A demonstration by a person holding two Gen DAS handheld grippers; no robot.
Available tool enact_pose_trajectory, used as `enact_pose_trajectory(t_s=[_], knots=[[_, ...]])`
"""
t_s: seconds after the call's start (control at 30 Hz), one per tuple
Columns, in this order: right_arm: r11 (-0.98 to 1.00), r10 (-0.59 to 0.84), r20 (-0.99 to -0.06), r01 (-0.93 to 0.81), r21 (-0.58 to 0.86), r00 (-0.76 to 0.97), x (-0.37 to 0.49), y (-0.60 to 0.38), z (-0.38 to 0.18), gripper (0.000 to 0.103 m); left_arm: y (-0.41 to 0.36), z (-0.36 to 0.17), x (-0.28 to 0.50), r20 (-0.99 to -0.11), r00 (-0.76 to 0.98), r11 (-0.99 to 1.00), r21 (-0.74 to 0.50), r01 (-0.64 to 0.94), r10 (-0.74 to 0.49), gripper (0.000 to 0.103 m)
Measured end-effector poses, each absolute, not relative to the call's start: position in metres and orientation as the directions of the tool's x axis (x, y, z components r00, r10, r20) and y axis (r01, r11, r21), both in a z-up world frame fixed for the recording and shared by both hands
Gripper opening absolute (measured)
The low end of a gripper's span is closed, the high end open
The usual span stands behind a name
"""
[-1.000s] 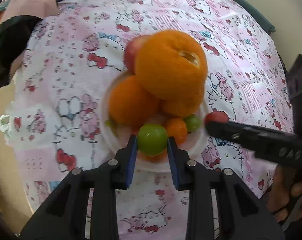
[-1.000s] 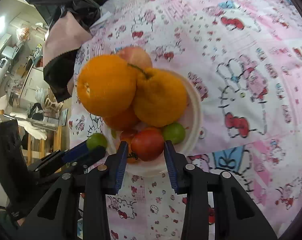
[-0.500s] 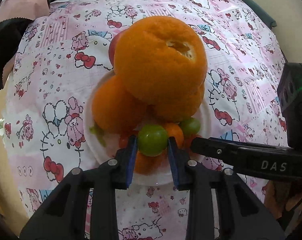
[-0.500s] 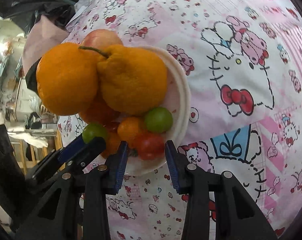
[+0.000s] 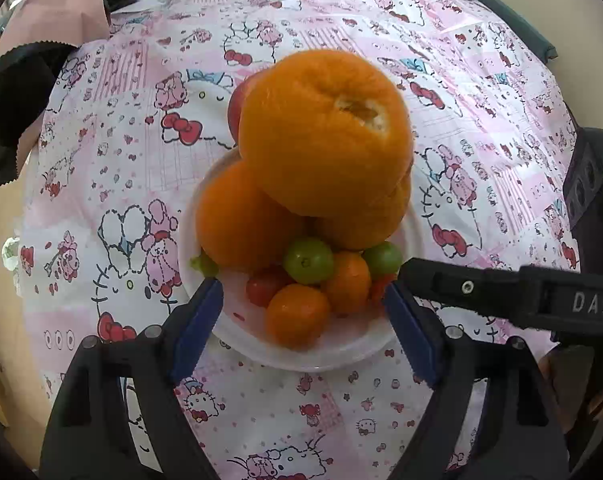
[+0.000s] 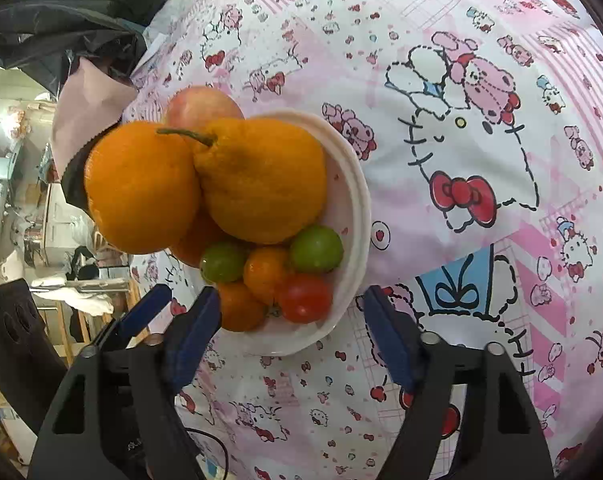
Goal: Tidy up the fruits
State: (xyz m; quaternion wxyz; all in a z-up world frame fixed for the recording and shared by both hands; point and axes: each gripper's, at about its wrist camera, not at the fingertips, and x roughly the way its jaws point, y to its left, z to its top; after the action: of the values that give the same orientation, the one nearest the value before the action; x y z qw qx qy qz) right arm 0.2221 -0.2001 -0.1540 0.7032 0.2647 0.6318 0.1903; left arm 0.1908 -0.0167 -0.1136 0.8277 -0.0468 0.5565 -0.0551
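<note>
Fruits: piled in the white bowl [image 5: 237, 334] on the pink tablecloth [image 5: 113, 184].
Left gripper [image 5: 301, 328]: jaws opening; the green tomato [image 5: 308, 261] it pinched a second ago now lies free among the pile.
Right gripper [image 6: 291, 322]: jaws opening too, its red tomato [image 6: 305, 298] dropped into the bowl.
Meaning: both placements look finished.

Bright, even light (fisheye-warped edges), sharp centre.

Glossy white plate [image 5: 301, 354] (plastic-looking) on printed cloth [image 5: 141, 184]; dimpled, matt orange [image 5: 321, 136].
</note>
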Motion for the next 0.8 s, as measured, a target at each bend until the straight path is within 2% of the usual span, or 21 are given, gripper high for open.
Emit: enact_pose_trajectory(t_s=[0.13,0.3,0.5,0.8], knots=[[0.754,0.642,-0.754,0.066,0.654,0.14,0.219,-0.204,-0.142,0.093,-0.018,-0.102,0.184,-0.902,0.412,0.991,-0.121,0.048,-0.13,0.081],[0.744,0.647,-0.737,0.052,0.667,0.194,0.209,-0.21,-0.119,0.095,-0.012,-0.082,0.174,-0.882,0.456,0.993,-0.114,0.039,-0.119,0.081],[0.75,0.642,-0.708,-0.05,0.659,0.293,0.185,-0.216,-0.076,0.096,-0.004,-0.052,0.151,-0.844,0.53,0.996,-0.087,0.017,-0.082,0.08],[0.803,0.575,-0.7,-0.128,0.582,0.423,0.129,-0.232,-0.04,0.096,0.016,-0.018,0.109,-0.782,0.622,0.998,-0.066,-0.022,-0.038,0.081]])
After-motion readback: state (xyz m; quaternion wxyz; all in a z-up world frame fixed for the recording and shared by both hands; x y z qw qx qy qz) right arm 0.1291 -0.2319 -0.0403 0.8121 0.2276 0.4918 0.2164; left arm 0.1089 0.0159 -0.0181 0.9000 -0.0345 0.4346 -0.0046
